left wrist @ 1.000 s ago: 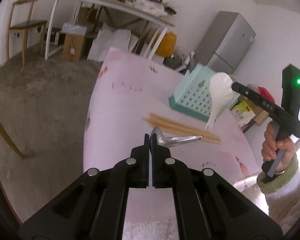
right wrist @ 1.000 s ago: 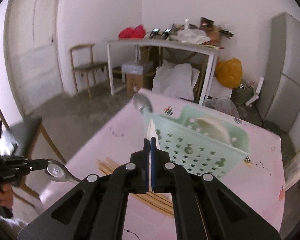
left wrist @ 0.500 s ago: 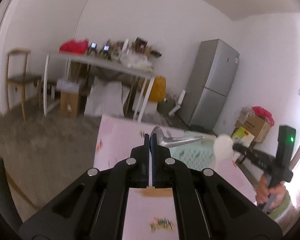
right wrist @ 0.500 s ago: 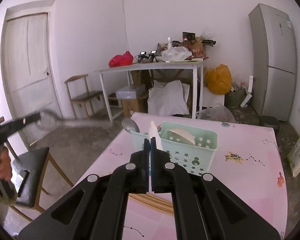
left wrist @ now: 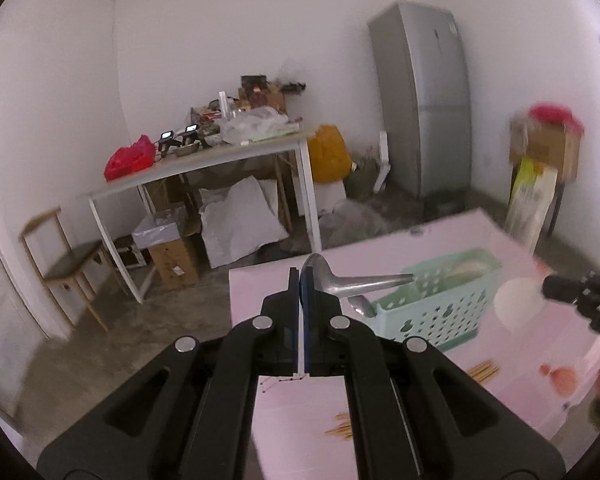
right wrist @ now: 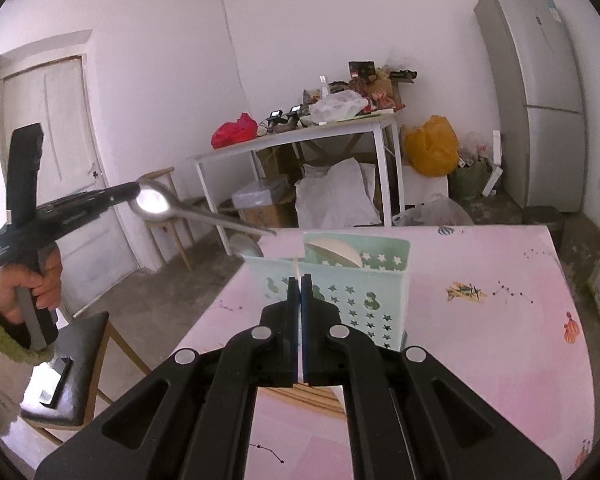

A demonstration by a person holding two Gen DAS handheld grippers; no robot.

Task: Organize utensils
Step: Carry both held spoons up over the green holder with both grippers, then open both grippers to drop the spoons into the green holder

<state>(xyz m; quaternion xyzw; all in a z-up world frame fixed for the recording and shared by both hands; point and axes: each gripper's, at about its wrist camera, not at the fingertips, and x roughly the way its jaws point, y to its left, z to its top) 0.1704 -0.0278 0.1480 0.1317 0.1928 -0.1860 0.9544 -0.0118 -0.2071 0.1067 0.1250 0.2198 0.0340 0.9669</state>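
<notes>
Here our left gripper [left wrist: 301, 280] fingers clamp a metal spoon [left wrist: 356, 282] (by its bowl), and our right gripper [right wrist: 299, 286] fingers pinch a white spoon [left wrist: 516, 304] above the green basket [right wrist: 340, 280].

- The basket [right wrist: 340, 280] stood on the table [right wrist: 480, 340], straight ahead of my right gripper [right wrist: 299, 280].
- Chopsticks [left wrist: 482, 370] lay on the table before the basket.
- My left gripper [right wrist: 134, 196] hung left of the basket, above the floor.
</notes>
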